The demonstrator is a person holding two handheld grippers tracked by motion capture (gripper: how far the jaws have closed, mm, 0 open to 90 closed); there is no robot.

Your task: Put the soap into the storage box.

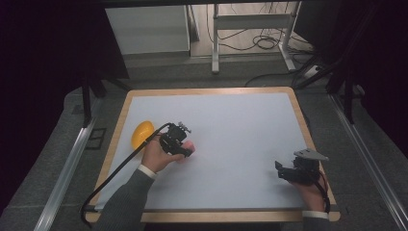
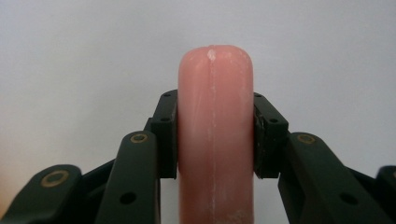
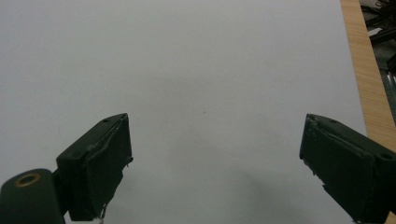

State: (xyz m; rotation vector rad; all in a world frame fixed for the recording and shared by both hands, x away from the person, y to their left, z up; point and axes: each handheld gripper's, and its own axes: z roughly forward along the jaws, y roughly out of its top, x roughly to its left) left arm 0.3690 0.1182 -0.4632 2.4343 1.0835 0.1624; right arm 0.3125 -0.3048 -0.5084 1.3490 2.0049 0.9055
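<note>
L gripper (image 2: 215, 135): jaws clamped on pink cylinder (image 2: 215, 140), one pad on each flank, grip approx mid-length. Rounded end of cyl. past the pad tips, dead ahead of jaws; long axis in line w/ the jaws' own reach, not across them. Moulding seam down the face toward the camera. Other end off the frame bottom, btwn the jaw links.

In high view: L gripper (image 1: 185, 144) w/ pink end poking out toward table centre; seems just clear of the sheet, contact not certain.

Orange rounded object (image 1: 142, 134): behind and outboard of L jaws, near table's L edge, apart from gripper; black cable (image 1: 120, 166) running past it.

R gripper (image 3: 215, 158): jaws wide apart, nothing btwn pads, bare white sheet (image 3: 187, 70) ahead. In high view R gripper (image 1: 288, 172) low at table's R side, well apart from cyl.

White sheet on wood-edged table (image 1: 207, 90).

Judgement: L hand owns the cyl.; any set-down or hand-over turns on that fwd-pointing axis. R jaws far off, ready but idle.
</note>
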